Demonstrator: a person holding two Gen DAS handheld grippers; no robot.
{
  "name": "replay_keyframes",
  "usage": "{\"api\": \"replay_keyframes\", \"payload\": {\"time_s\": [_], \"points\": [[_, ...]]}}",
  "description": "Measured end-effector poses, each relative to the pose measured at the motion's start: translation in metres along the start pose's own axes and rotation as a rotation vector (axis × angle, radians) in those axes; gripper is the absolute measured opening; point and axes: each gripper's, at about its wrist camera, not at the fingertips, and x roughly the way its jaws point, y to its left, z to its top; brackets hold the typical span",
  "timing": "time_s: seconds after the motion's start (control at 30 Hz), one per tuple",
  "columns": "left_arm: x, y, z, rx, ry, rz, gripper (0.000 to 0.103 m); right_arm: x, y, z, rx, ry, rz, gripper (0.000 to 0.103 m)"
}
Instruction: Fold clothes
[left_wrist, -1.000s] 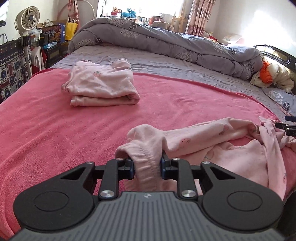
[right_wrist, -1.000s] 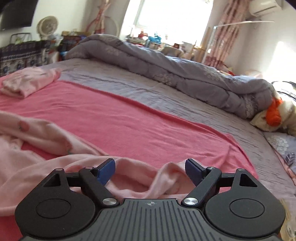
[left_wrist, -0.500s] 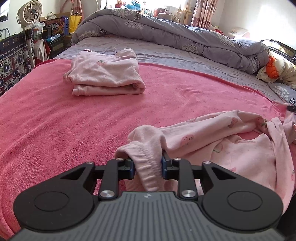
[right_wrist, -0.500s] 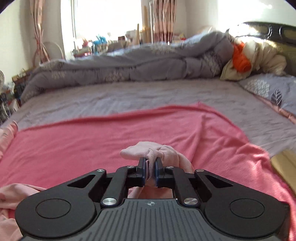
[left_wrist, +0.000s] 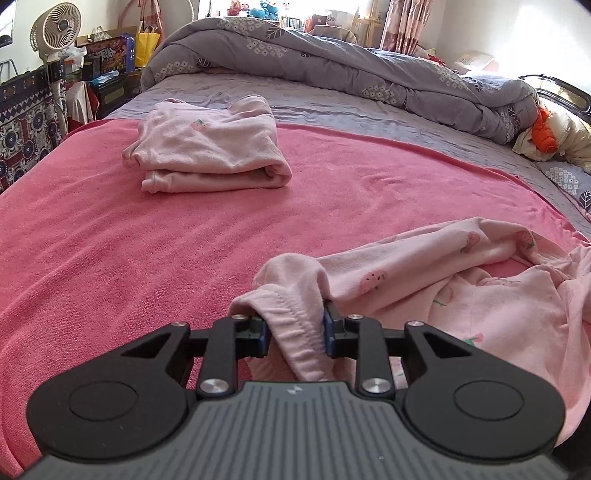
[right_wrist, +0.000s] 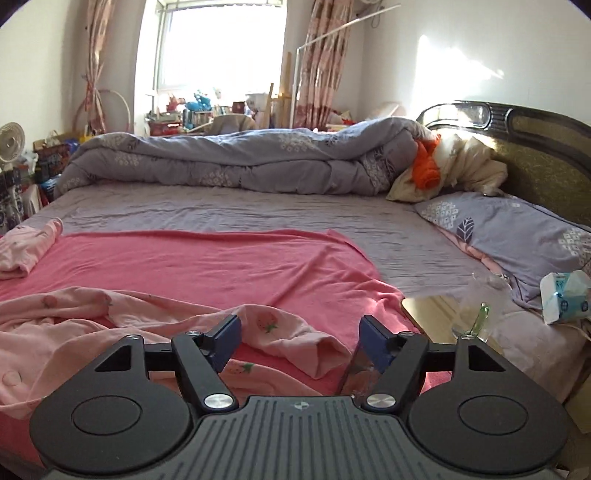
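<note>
A crumpled pale pink garment with strawberry prints (left_wrist: 461, 291) lies on the pink blanket (left_wrist: 147, 251). My left gripper (left_wrist: 295, 326) is shut on its ribbed elastic edge, which bunches between the pads. In the right wrist view the same garment (right_wrist: 92, 317) spreads to the left, and one cuffed end (right_wrist: 295, 339) lies between the fingers of my right gripper (right_wrist: 299, 338), which is open and holds nothing. A folded pink garment (left_wrist: 207, 155) rests at the blanket's far left.
A rolled grey quilt (right_wrist: 229, 162) lies across the far side of the bed. A grey pillow (right_wrist: 517, 236) and the headboard (right_wrist: 535, 155) are at the right. A bedside surface with a clear glass (right_wrist: 476, 310) and tissue pack (right_wrist: 565, 299) sits right of my right gripper.
My right gripper closed on the garment's end, then opened and let it drop onto the blanket; its view swung towards the headboard. My left gripper kept its hold and shifted slightly.
</note>
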Motion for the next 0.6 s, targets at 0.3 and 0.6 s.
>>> {"api": "replay_keyframes", "payload": {"time_s": [0.3, 0.6], "points": [[-0.024, -0.002, 0.017, -0.017, -0.079, 0.011, 0.037, 0.162, 0.073, 0.042, -0.103, 0.133, 0.243, 0.076], [-0.027, -0.011, 0.035, 0.047, -0.115, 0.015, 0.037, 0.262, 0.173, 0.024, -0.243, 0.409, 0.380, 0.040]]}}
